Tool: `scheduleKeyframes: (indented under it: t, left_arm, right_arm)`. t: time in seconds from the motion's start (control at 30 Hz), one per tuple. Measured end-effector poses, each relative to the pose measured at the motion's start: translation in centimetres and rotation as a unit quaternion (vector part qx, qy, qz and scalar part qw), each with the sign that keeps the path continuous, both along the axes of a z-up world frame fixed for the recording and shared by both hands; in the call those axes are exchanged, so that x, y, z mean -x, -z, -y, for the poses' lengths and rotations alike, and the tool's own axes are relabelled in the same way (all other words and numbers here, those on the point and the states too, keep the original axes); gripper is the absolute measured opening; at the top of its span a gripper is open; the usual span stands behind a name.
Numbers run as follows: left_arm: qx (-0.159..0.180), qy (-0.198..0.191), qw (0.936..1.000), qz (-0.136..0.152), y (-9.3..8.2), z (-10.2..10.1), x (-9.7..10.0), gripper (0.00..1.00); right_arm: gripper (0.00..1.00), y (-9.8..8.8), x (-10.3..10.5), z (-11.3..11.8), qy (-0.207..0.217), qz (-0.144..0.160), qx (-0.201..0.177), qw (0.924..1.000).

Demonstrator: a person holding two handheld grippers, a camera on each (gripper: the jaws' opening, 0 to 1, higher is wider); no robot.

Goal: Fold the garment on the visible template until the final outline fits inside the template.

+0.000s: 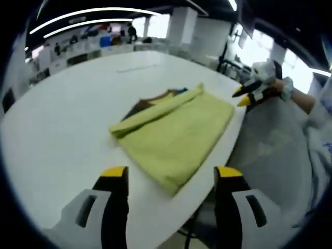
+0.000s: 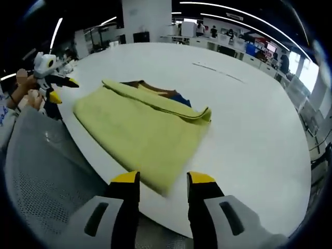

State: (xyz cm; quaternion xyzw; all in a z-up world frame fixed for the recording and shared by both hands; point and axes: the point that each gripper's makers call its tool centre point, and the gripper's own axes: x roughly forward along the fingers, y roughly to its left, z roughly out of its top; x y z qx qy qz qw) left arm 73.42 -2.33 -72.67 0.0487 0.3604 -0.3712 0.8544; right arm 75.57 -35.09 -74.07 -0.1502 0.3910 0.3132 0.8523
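We hold both grippers, left (image 1: 171, 179) and right (image 2: 158, 179), jaws apart and empty. The garment (image 1: 174, 132) lies folded at the table (image 1: 67, 119) edge; a careless pull risks dragging it off.

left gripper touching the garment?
Apart. In the left gripper view the open left gripper has bare white table between its left tip and the yellow garment; the right gripper view shows it off the garment's edge.

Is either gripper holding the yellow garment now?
No. The left gripper hangs open before the yellow garment, and the right gripper is open too.
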Motion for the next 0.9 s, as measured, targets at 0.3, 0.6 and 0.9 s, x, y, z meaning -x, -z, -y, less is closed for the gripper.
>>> scheduleKeyframes:
  t: [0.3,0.6,0.9]
  left_arm:
    - [0.030,-0.035,0.9982,-0.038,1.5,-0.8,1.3,0.30]
    - [0.037,-0.044,0.9965,-0.061,2.9,-0.6,1.5,0.19]
    - [0.038,-0.063,0.9948,-0.071,3.6,-1.0,1.0,0.13]
  right_arm:
    - [0.32,0.3,0.5,0.2,-0.011,-0.013,0.010,0.9998]
    - [0.31,1.2,1.1,0.7,-0.018,-0.034,0.022,0.9990]
    - [0.27,2.0,1.1,0.8,-0.019,-0.048,0.028,0.9983]
